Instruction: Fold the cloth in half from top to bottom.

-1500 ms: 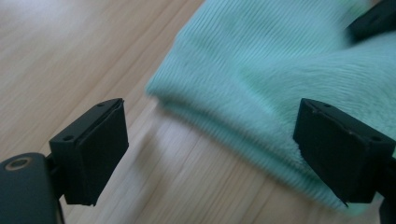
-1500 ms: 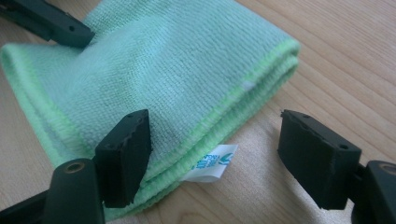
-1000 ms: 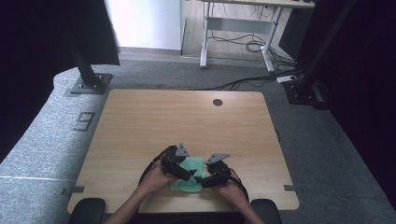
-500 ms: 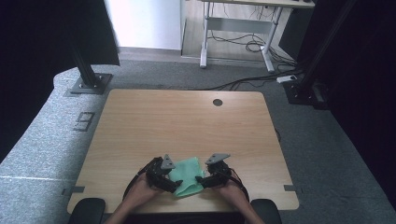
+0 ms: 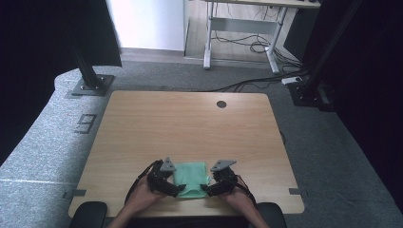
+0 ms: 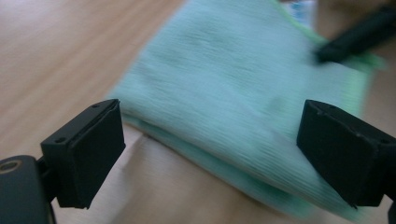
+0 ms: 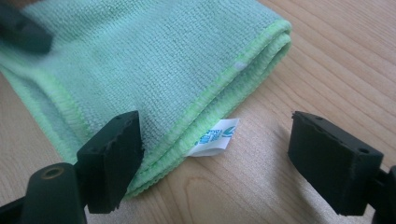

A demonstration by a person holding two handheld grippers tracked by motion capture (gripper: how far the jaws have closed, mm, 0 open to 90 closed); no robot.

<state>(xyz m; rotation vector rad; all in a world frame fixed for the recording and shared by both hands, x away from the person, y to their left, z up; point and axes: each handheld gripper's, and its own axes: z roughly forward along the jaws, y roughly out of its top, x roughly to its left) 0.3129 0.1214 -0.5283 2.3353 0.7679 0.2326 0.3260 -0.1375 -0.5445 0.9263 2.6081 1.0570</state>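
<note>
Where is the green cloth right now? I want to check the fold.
In the high view the green cloth lies folded flat at the table's near edge, between the left hand-held gripper and the right hand-held gripper.

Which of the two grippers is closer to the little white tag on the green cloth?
Right. The right gripper has the white tag between its open jaws, at the green cloth's right edge. The left gripper sits at the opposite edge.

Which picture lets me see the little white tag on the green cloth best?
The right gripper view: the white tag sits close and sharp, poking out from under the cloth onto the table. The left gripper view gives a blurred bit at the cloth's far corner. In the high view it is too small to tell.
</note>
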